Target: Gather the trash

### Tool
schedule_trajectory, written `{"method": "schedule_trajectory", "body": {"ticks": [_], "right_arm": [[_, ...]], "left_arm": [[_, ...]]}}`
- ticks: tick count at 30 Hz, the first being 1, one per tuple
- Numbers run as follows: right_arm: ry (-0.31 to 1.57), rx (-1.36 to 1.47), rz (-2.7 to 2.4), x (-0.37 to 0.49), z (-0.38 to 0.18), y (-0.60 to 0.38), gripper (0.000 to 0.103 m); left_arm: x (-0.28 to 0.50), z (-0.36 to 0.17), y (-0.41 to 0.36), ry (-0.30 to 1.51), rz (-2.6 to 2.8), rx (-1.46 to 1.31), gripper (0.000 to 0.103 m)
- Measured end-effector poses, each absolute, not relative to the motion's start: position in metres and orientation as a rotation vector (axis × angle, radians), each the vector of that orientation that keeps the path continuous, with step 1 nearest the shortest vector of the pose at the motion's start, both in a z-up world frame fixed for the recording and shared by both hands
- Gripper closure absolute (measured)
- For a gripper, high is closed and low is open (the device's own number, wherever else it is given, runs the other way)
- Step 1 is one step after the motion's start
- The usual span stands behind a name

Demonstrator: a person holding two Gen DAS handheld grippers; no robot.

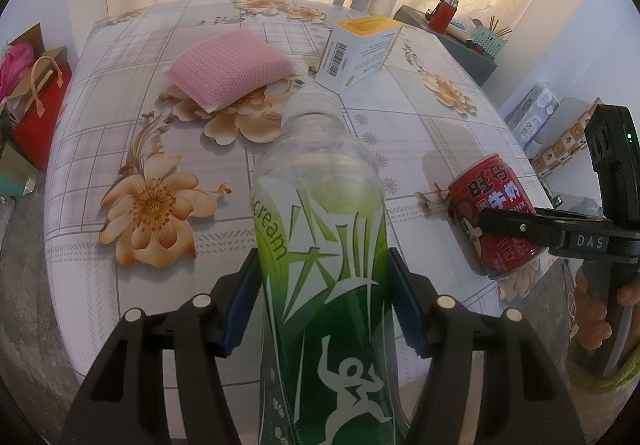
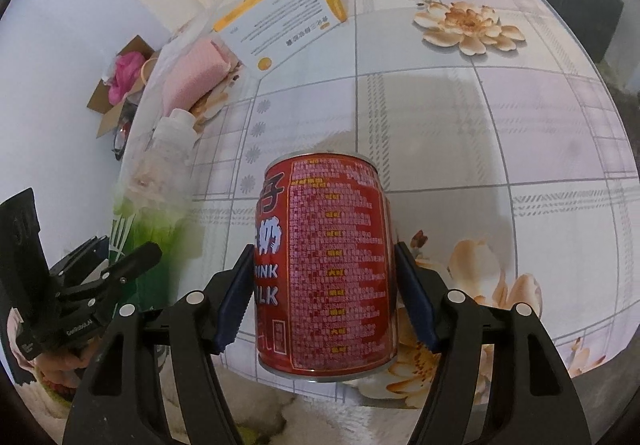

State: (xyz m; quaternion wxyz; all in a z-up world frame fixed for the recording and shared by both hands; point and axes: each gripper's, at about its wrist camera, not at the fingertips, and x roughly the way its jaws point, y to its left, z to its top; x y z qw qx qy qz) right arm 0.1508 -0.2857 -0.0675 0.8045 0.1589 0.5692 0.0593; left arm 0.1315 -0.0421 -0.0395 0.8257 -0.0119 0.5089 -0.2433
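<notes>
The left gripper is clamped on a green-labelled plastic bottle, its blue pads pressed against the label on both sides, with the bottle's capped neck pointing away over the tabletop. The right gripper pinches a red milk-drink can around its lower half, one pad on each flank. From the left wrist view the can looks tipped and seems to be clear of the tabletop, though the fisheye makes that hard to judge.

With both pieces of trash in hand, the step is to carry them off to wherever the rubbish goes; no bin shows in either view. To do it well, both grips should hold steady pressure: the thin-walled bottle may buckle or slip if squeezed unevenly, and the smooth can may slide if the pads relax. The two loads sit close side by side, so they should be kept from knocking together.

Still lying on the tabletop beyond the bottle are a pink scouring sponge and a white-and-yellow carton, well apart from both grippers.
</notes>
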Motion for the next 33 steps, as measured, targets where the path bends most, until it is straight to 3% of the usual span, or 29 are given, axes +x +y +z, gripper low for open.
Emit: {"method": "schedule_trajectory", "body": {"ticks": [33], "right_arm": [[1.182,0.354,0.107,0.1427,-0.0638,-0.2891,0.041]], "left_arm": [[0.1250,-0.0333,-0.0429,1.068,-0.524,-0.024,0.045]]}}
